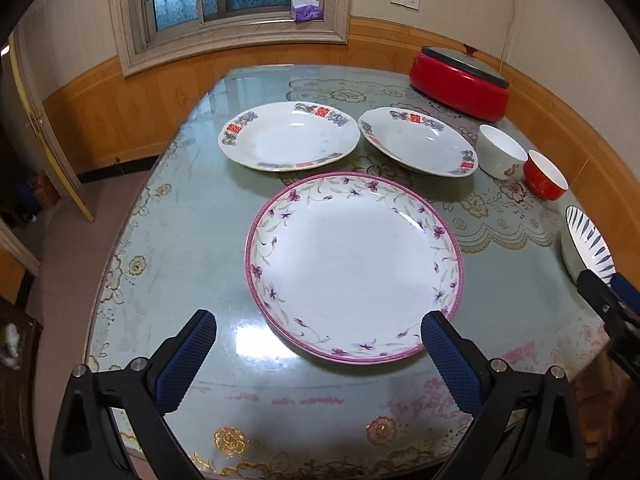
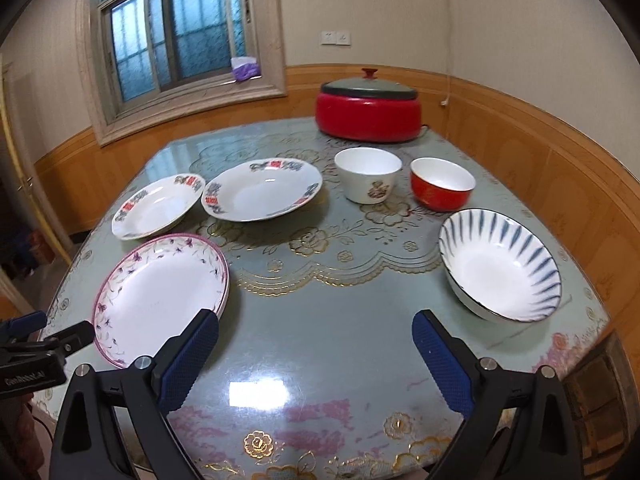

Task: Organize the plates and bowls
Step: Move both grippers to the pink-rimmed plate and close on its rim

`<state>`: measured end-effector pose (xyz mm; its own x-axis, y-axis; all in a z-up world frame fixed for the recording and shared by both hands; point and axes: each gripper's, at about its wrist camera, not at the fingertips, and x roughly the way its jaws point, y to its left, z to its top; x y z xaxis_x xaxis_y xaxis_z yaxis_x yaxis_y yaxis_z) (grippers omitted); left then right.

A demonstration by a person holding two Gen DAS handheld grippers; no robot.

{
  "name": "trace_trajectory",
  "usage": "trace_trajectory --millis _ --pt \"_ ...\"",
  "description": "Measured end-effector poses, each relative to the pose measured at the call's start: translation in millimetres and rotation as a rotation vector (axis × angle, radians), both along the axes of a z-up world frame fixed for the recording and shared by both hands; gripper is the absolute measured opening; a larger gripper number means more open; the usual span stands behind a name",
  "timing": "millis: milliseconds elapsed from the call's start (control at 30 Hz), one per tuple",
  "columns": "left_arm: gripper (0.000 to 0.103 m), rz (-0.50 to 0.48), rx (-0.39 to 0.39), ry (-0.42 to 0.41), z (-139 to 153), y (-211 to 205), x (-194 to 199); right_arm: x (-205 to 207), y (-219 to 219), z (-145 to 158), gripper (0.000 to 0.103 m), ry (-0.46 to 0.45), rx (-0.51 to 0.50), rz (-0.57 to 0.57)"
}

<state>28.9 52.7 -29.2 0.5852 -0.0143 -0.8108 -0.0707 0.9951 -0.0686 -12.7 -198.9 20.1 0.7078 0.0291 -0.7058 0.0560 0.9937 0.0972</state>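
A pink-rimmed floral plate point(image 1: 354, 266) lies near the table's front, just ahead of my open, empty left gripper point(image 1: 318, 330); it also shows in the right wrist view point(image 2: 160, 296). Two white plates with red and blue marks point(image 1: 290, 136) point(image 1: 418, 140) lie behind it. A white bowl point(image 2: 368, 174), a red bowl point(image 2: 442, 188) and a blue-striped bowl point(image 2: 500, 264) stand to the right. My right gripper point(image 2: 316, 330) is open and empty above bare table, between the floral plate and the striped bowl.
A red electric pot with a grey lid point(image 2: 368, 112) stands at the table's far end. The glass-topped table point(image 2: 320, 360) has a lace pattern under it. Wood-panelled walls run behind and along the right. The table's left edge drops to the floor point(image 1: 60, 280).
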Motion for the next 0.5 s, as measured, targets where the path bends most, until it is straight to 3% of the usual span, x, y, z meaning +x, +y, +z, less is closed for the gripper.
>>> trace_trajectory --millis 100,333,500 --pt "0.103 0.007 -0.044 0.025 -8 15 7 15 4 -7 0.087 0.046 0.012 0.058" --pt "0.103 0.057 0.11 0.065 -17 33 26 48 16 -26 0.083 0.147 0.056 0.134" --pt "0.103 0.073 0.083 0.08 -24 47 38 72 27 -39 0.083 0.236 0.062 0.151"
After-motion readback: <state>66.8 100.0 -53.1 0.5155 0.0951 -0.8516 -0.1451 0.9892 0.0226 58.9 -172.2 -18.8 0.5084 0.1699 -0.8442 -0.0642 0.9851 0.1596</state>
